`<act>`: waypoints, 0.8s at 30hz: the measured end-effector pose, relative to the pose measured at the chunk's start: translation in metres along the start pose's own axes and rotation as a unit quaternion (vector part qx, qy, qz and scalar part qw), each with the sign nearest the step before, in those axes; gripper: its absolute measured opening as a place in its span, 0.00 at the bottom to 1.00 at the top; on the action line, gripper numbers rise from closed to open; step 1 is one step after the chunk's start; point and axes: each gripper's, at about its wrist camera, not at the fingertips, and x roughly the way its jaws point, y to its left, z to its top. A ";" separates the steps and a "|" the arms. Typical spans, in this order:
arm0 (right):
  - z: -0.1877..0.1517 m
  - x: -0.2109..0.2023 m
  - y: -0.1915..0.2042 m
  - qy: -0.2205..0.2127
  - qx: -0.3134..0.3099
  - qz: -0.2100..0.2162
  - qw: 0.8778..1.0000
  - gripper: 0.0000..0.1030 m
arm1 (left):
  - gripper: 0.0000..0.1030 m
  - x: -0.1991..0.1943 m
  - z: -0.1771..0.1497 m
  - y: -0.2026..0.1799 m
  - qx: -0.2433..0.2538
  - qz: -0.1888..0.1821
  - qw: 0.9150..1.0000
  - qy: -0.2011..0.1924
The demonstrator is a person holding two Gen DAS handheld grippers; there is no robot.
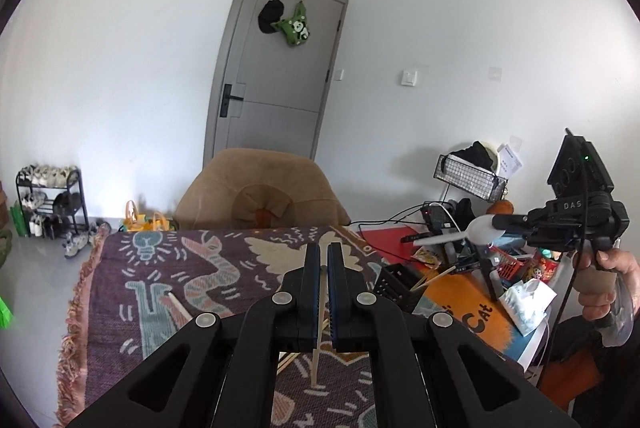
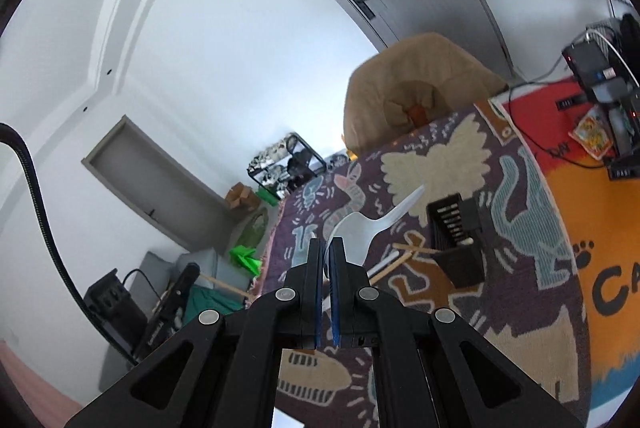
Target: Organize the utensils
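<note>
My left gripper (image 1: 323, 248) is shut on a thin wooden chopstick (image 1: 316, 364), which hangs down below the jaws over the patterned rug (image 1: 224, 268). Another chopstick (image 1: 178, 306) lies loose on the rug to the left. At the right, a hand holds my right gripper (image 1: 499, 222) in the air, shut on the bowl of a white plastic spoon (image 1: 460, 235). In the right wrist view, the right gripper (image 2: 327, 243) pinches the spoon (image 2: 358, 228), whose handle points up and right. A black slotted utensil holder (image 2: 460, 248) stands on the rug with chopsticks (image 2: 416, 250) leaning at it.
A brown padded chair (image 1: 260, 195) stands behind the rug-covered table. To the right lie an orange mat (image 1: 472, 304), cables, a tissue packet (image 1: 528, 304), a wire basket (image 1: 468, 175) and other clutter. A shoe rack (image 1: 52, 199) stands at the left wall.
</note>
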 end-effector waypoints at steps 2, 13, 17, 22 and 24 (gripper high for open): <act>0.003 0.005 -0.008 0.018 0.017 0.005 1.000 0.04 | 0.03 0.009 0.005 -0.006 0.002 -0.006 1.000 -0.001; 0.019 0.041 -0.048 0.087 0.077 -0.006 0.993 0.04 | 0.03 0.057 0.029 -0.033 0.012 -0.038 0.999 -0.008; 0.027 0.052 -0.058 0.096 0.085 -0.014 0.992 0.06 | 0.03 0.070 0.035 -0.041 0.011 -0.047 0.999 -0.010; 0.034 0.048 -0.068 0.064 0.091 0.007 0.994 0.69 | 0.03 0.089 0.045 -0.051 0.006 -0.056 0.998 -0.010; 0.034 0.044 -0.071 0.057 0.089 0.021 0.994 0.69 | 0.03 0.095 0.049 -0.055 0.007 -0.058 0.998 -0.012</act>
